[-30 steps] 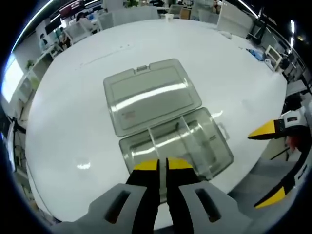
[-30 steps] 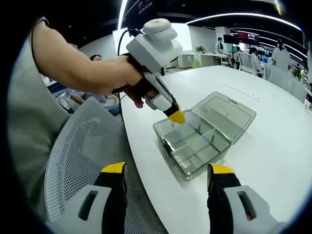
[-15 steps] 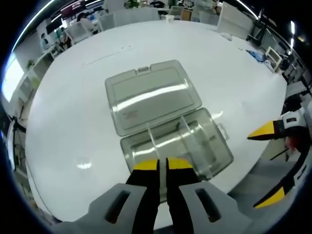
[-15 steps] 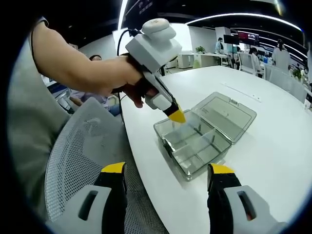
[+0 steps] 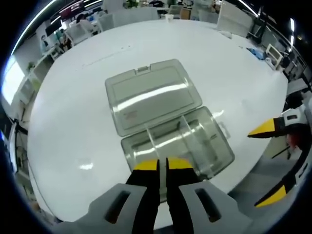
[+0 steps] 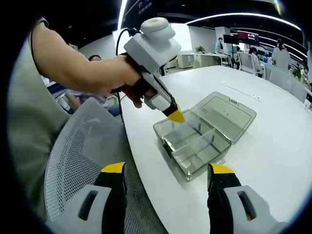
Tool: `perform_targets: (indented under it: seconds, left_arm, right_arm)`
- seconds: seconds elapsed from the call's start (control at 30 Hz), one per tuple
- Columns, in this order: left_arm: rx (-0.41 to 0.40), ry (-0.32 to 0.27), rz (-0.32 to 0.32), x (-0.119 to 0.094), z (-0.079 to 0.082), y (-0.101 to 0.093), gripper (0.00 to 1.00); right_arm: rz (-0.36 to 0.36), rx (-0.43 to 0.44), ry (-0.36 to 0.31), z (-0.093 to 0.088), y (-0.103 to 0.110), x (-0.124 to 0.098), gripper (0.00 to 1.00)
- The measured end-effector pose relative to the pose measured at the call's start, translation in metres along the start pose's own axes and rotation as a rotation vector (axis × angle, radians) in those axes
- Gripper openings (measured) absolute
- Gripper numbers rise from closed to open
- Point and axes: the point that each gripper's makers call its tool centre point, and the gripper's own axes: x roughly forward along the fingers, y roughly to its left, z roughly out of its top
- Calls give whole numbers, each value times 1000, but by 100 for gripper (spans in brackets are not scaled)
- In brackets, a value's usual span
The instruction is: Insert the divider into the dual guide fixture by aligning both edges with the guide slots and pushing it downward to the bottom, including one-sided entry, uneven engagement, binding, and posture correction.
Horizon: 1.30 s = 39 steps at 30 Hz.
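A clear plastic box lies on the white table with its lid flung open behind it; guide slots and clear partitions show inside. A thin clear divider stands upright in the box, running back from my left gripper, which is shut on its near end at the box's front wall. In the right gripper view a hand holds that left gripper over the near-left part of the box. My right gripper hangs open off the table's edge, apart from the box; its yellow tips stand at the right.
The round white table spreads wide around the box. A grey mesh chair sits under my right gripper. The person's arm crosses the upper left. Office desks and chairs stand far behind.
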Motion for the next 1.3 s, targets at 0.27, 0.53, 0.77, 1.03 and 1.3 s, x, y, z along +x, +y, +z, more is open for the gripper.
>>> perform_targets:
  seconds: [0.27, 0.53, 0.77, 1.03, 1.3]
  left_arm:
    - [5, 9, -9, 4, 0, -2, 0]
    - [26, 43, -13, 10, -2, -3, 0]
    - [41, 63, -14, 14, -3, -3, 0]
    - [66, 85, -11, 20, -6, -4, 0]
    - [87, 104, -14, 23, -8, -5, 0]
  right_arm:
    - [-1, 4, 1, -2, 0, -1, 64]
    - [-6, 6, 1, -2, -1, -2, 64]
    - [-9, 6, 2, -2, -2, -4, 64]
    - [-13, 9, 7, -4, -3, -6, 64]
    - [-18, 15, 9, -6, -4, -7, 64]
